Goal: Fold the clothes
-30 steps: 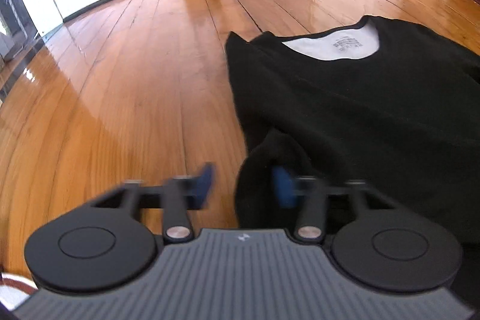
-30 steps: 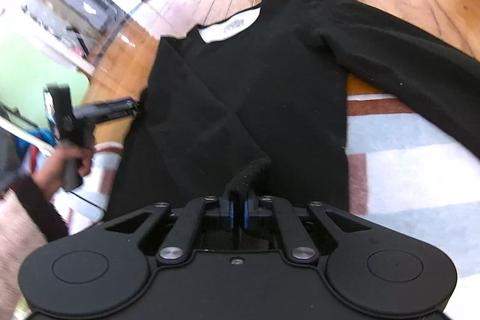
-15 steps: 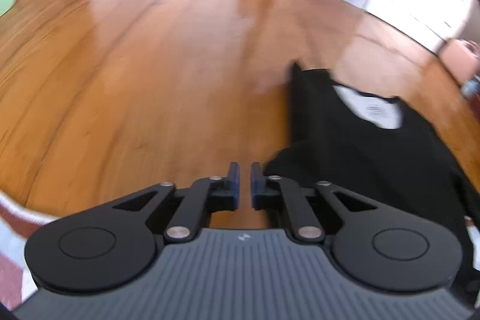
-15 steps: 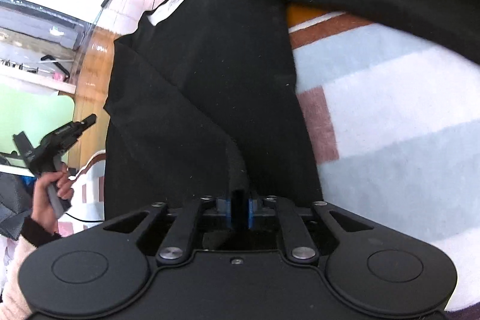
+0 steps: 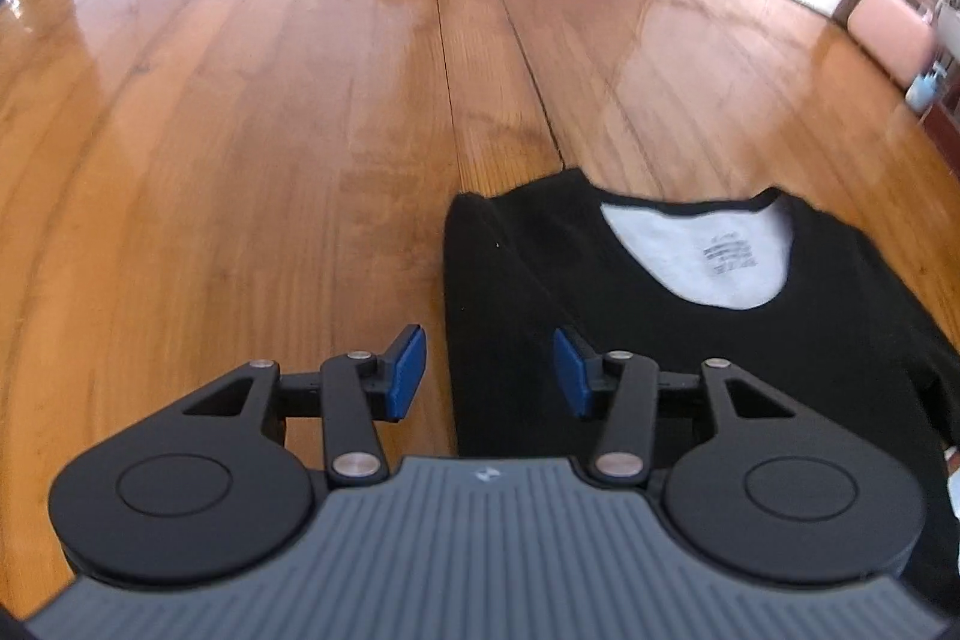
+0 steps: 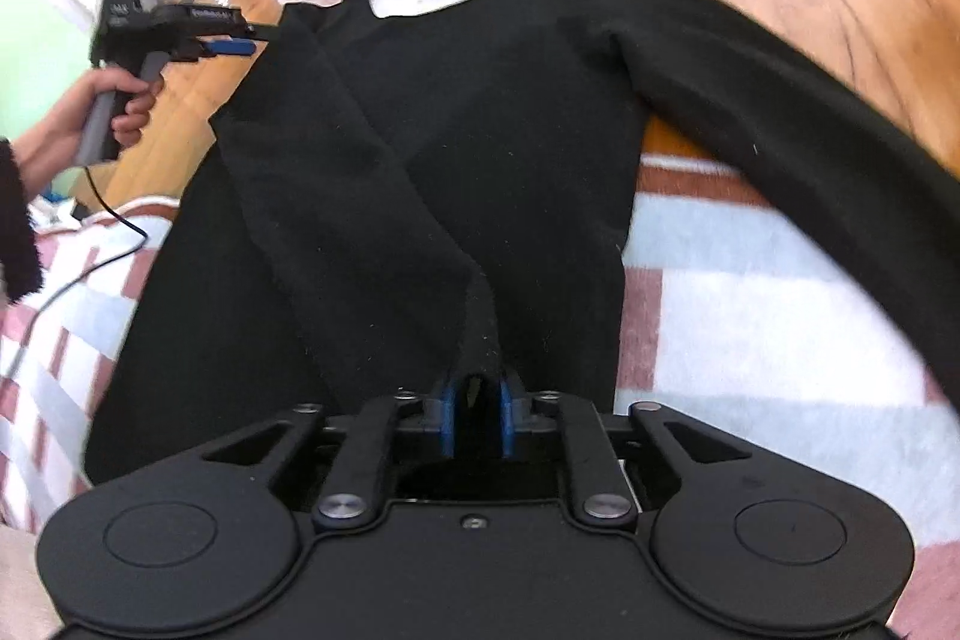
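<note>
Now, sleeve folding across the black sweater (image 6: 510,112)

Right claw (image 6: 477,421) pinches the sleeve cuff (image 6: 480,328) over the body, on floor and rug; left claw (image 5: 489,370) gapes wide at the shoulder edge. Lay the cuff flat, keeping the fold straight.

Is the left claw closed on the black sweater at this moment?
No, the left claw stands wide open above the folded edge of the black sweater, with nothing between its blue pads.

Glossy wooden floor (image 5: 240,112) — black sweater (image 6: 480,112), checked rug (image 6: 750,292) on it
</note>
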`<action>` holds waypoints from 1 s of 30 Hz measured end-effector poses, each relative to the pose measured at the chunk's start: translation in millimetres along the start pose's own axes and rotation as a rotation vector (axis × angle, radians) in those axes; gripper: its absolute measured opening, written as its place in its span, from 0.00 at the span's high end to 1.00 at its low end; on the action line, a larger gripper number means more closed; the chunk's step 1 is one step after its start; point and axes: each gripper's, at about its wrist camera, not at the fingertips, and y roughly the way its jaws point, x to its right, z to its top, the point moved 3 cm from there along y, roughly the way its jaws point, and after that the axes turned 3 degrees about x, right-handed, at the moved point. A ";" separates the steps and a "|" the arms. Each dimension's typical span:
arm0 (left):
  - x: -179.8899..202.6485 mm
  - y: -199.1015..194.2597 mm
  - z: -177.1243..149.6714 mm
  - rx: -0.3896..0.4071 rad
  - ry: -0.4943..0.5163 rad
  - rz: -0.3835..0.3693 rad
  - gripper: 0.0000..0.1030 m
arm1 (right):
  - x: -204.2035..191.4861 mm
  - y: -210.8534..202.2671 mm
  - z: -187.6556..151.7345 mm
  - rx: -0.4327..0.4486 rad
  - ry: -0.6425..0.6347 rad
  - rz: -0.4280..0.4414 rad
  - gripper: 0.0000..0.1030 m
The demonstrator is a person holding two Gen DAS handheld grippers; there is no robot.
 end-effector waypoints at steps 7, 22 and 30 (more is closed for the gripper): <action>0.3 -0.2 15.0 -0.046 0.111 0.120 0.96 | 20.4 -6.7 -3.0 -0.017 0.028 0.041 0.67; 15.2 -45.7 -2.3 0.192 0.162 0.065 0.88 | 13.4 -12.5 1.4 0.025 -0.041 0.054 0.67; 21.7 -41.7 -42.0 -0.017 0.154 0.066 0.88 | -56.9 6.1 10.9 0.096 -0.328 0.033 0.60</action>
